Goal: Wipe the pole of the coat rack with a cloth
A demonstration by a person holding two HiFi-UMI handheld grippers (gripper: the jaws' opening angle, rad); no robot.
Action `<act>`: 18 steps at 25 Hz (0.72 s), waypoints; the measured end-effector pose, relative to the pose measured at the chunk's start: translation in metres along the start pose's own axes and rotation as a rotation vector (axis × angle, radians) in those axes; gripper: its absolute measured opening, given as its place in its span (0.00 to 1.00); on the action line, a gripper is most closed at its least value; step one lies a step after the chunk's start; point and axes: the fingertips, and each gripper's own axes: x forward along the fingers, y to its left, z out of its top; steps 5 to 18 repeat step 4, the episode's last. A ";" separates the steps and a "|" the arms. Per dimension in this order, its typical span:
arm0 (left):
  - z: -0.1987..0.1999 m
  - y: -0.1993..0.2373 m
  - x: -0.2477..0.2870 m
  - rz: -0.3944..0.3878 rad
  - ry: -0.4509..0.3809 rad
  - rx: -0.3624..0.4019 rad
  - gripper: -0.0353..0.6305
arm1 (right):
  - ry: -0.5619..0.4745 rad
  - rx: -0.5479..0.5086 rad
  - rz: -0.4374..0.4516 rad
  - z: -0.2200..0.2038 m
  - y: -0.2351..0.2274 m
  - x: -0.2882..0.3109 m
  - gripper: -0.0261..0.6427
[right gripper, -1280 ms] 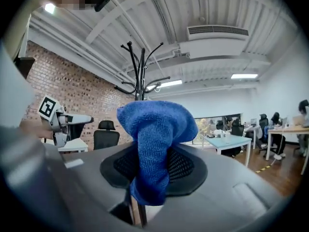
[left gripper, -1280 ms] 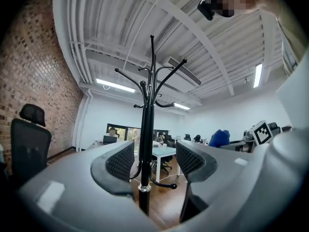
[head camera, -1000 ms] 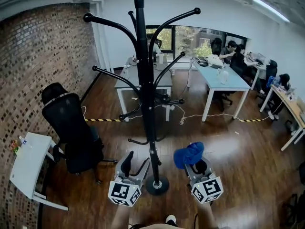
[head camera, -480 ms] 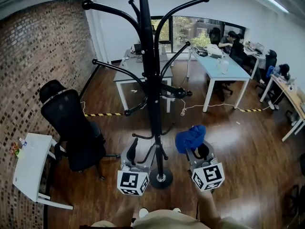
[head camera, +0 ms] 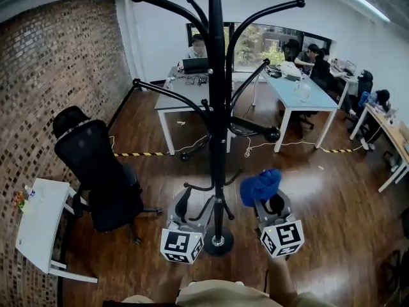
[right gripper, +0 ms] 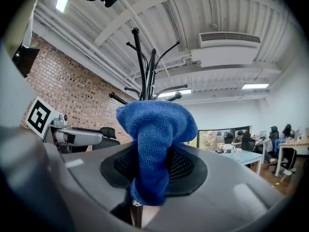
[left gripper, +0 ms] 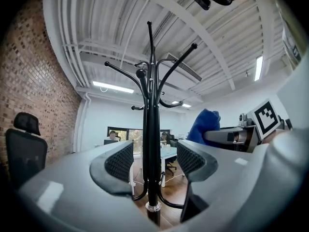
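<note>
Right now the person is holding both grippers low, near the foot of the black coat rack, whose pole [head camera: 217,139] is standing upright on a round base [head camera: 218,242] on the wooden floor. The left gripper [head camera: 195,204] is sitting just left of the pole with its jaws spread and nothing in them. In the left gripper view [left gripper: 154,161] the pole [left gripper: 153,129] is showing in the gap between the jaws, touching neither. The right gripper [head camera: 268,200] is hanging just right of the pole, pinching a blue cloth [head camera: 259,185]. In the right gripper view [right gripper: 153,166] the cloth [right gripper: 154,144] is bunching above the jaws, apart from the pole. A black office chair [head camera: 102,171] is standing to the left by the brick wall [head camera: 51,75].
</note>
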 end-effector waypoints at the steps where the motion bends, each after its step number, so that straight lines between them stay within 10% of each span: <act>1: -0.002 0.001 0.001 -0.007 0.002 -0.003 0.44 | 0.000 0.002 0.000 -0.002 0.003 0.001 0.25; 18: -0.009 0.005 0.002 -0.026 0.010 -0.008 0.44 | 0.000 0.011 0.001 -0.008 0.010 0.004 0.25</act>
